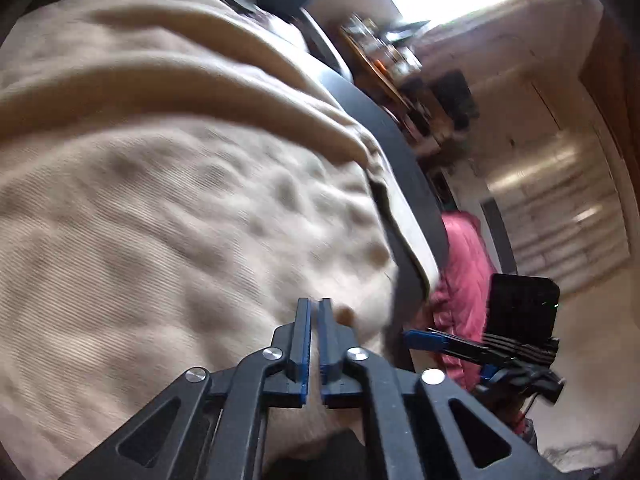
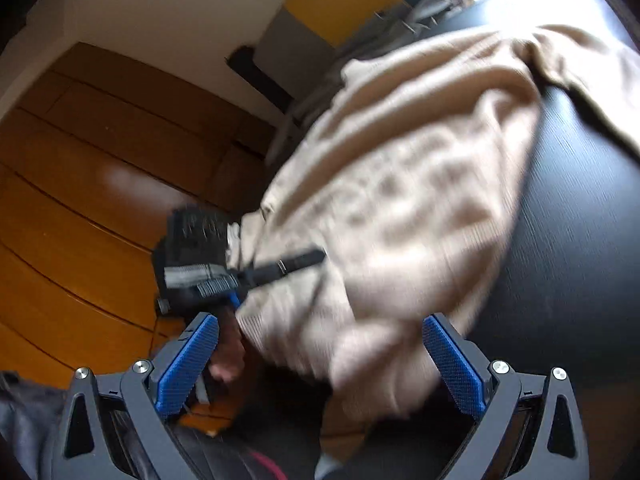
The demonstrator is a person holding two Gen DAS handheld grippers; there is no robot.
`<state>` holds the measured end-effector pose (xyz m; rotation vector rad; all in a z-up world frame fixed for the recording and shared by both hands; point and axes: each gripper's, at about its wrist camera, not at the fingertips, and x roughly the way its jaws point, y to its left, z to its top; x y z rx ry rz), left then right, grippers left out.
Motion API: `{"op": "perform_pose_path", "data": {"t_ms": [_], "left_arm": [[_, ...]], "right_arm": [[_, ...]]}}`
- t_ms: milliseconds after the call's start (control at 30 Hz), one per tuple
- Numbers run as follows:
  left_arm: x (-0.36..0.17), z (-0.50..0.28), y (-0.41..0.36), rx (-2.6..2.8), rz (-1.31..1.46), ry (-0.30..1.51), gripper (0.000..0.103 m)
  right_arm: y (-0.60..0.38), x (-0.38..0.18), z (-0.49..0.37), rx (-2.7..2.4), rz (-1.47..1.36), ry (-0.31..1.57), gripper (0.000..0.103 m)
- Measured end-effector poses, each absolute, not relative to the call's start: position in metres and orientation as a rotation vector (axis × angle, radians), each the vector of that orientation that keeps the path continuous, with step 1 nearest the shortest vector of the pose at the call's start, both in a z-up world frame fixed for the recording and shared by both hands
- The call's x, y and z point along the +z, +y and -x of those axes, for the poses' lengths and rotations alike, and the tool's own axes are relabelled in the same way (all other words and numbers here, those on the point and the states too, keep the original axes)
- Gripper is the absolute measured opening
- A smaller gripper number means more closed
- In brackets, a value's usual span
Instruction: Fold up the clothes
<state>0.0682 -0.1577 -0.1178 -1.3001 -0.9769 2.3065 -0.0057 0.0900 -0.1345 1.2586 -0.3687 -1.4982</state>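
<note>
A beige knit sweater lies rumpled across the dark tabletop; the left gripper hovers over its near edge, fingers nearly together with nothing between them. The right gripper has fingers wide apart, the sweater's near hem between them, unpinched; a pink garment hangs beyond the tabletop's edge.

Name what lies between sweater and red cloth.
Left wrist view: only the table's dark edge separates sweater from red cloth.
</note>
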Motion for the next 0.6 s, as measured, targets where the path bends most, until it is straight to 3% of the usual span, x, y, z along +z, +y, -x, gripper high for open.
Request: {"op": "perform_pose_path", "data": {"t_ms": [267, 467, 533, 567, 600], "left_arm": [[-0.111, -0.056, -0.118, 2.300, 1.327, -0.715, 0.037], [-0.119, -0.038, -0.113, 2.193, 1.401, -0.745, 0.045], [-0.123, -0.031, -0.102, 2.160, 1.410, -0.736, 0.042], [-0.122, -0.030, -0.097, 2.158, 1.394, -0.713, 0.027], [-0.119, -0.031, -0.094, 2.172, 1.384, -0.679, 0.003]], "right_arm": [[0.087, -0.148, -0.012, -1.494, -1.279, -0.374, 0.103], [0.087, -0.152, -0.013, -1.492, -1.291, -0.370, 0.103], [0.088, -0.154, -0.015, -1.495, -1.298, -0.360, 0.103], [0.087, -0.155, -0.017, -1.496, -1.304, -0.344, 0.103], [0.087, -0.155, -0.019, -1.497, -1.311, -0.323, 0.103]]}}
